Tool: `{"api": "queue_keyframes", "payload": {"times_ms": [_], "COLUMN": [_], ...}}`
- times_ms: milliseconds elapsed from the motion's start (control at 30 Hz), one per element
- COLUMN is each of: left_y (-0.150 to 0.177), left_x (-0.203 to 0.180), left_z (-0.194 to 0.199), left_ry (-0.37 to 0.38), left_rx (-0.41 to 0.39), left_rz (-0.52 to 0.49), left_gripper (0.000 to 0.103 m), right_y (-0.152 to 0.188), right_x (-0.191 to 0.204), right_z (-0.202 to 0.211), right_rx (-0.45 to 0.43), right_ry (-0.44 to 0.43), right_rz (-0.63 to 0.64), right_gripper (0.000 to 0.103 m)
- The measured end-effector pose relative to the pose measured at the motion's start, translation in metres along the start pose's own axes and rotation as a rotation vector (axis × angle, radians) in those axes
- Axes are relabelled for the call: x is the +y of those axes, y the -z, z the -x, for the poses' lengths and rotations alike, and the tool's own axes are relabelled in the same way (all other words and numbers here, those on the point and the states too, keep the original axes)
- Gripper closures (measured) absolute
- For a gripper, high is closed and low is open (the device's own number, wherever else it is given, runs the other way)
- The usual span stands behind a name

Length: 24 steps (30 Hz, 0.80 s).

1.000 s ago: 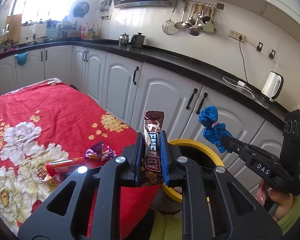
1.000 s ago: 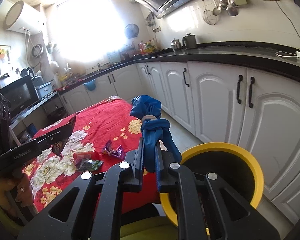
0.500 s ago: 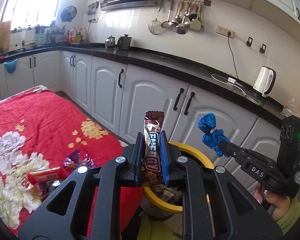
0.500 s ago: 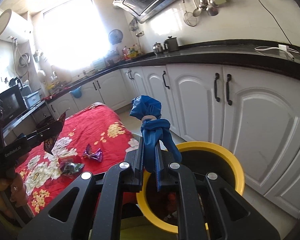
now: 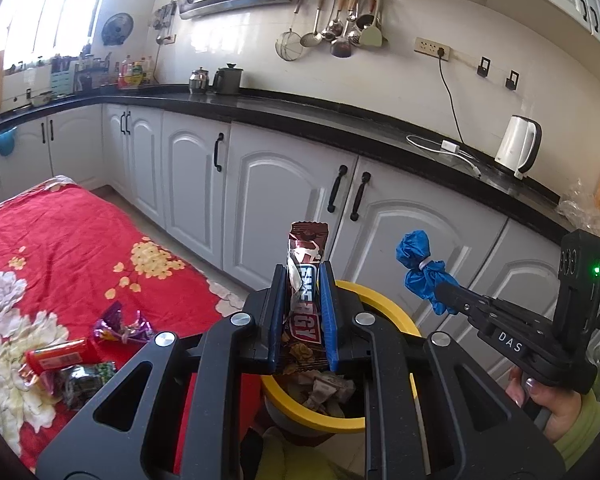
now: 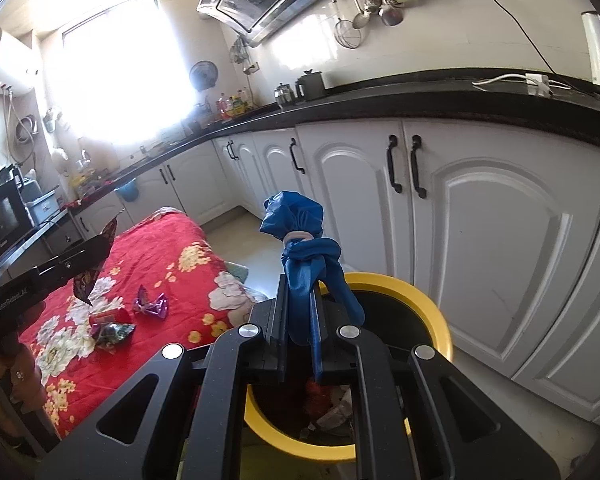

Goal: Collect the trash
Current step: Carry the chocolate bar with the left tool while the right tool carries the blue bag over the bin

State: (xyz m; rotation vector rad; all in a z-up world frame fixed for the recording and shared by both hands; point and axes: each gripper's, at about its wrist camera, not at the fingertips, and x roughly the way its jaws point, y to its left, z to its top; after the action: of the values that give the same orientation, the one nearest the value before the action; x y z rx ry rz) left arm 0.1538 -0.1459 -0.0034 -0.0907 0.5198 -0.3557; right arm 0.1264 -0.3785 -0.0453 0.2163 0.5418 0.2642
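A table under a red floral tablecloth [image 5: 60, 240] sits left of the claw, holding a purple candy wrapper [image 5: 122, 326], a red snack packet [image 5: 58, 357] and a dark green wrapper [image 5: 86, 378] clustered near its front edge.

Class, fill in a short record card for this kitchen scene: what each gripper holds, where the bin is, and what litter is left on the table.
left gripper: shut on energy bar wrapper, upright
right gripper: shut on blue bundle tied with a band
bin: yellow-rimmed, below both grippers, some trash inside
red floral tablecloth: purple wrapper, red wrapper, dark green wrapper left on it
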Motion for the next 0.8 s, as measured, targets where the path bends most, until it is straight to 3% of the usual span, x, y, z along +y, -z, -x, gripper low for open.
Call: {"api": "queue_keyframes", "payload": {"times_ms": [267, 800], "left_y": [0.010, 0.028], "left_x": [-0.012, -0.018], "left_z": [-0.021, -0.078], "left_ry": [0.029, 0.067], "left_rx": [0.025, 0.147], "left_rz": [-0.023, -0.008], "left_gripper": [0.092, 0.092], "right_y": [0.006, 0.024], "right_x": [-0.008, -0.025], "right_z": [-0.004, -0.030], "right_rx": [0.019, 0.099], "right_ry": [0.020, 0.046], "right_rz": [-0.009, -0.042], "right_gripper": [0.094, 0.094]}}
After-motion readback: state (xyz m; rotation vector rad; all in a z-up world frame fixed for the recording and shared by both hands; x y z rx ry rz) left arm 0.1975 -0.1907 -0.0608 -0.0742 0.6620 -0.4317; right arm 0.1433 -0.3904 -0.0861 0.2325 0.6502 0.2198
